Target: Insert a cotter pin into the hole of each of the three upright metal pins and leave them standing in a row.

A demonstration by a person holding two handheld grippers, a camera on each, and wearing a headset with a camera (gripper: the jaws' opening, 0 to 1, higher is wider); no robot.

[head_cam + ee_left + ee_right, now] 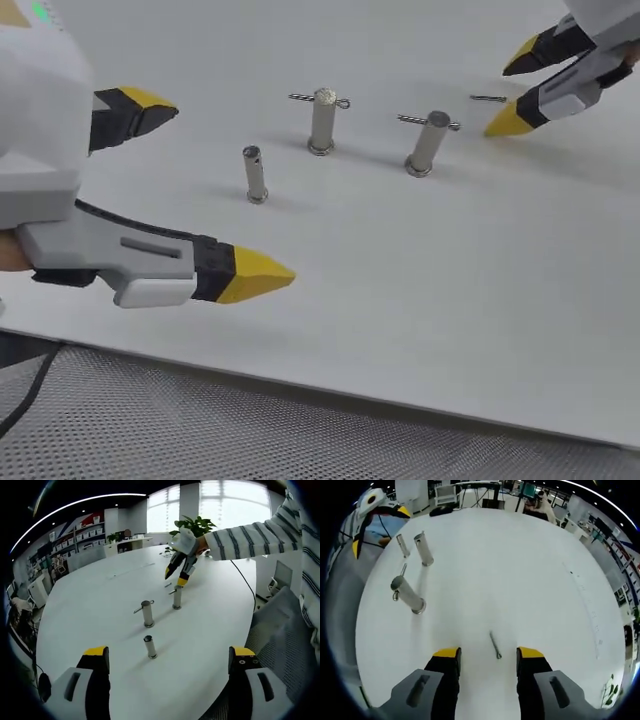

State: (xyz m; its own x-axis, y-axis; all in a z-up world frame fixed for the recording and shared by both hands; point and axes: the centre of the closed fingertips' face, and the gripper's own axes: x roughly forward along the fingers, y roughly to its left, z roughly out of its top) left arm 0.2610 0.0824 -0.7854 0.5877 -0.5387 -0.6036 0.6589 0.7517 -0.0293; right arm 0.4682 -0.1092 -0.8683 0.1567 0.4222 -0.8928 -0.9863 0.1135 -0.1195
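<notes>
Three metal pins stand upright on the white table. The left pin (255,175) has an empty hole. A cotter pin sits through the middle pin (322,122), and another through the right pin (430,143). A loose cotter pin (488,98) lies flat on the table, just ahead of my right gripper (512,92), which is open, its jaws to either side of that pin (495,645). My left gripper (220,190) is open wide and holds nothing; the bare pin (150,646) stands just ahead of it, between the jaw lines.
The table's front edge (400,400) runs close below the left gripper, with grey mesh (200,430) and a black cable beneath it. A striped sleeve (250,535) reaches in from the right. Bare table (530,570) stretches beyond the pins.
</notes>
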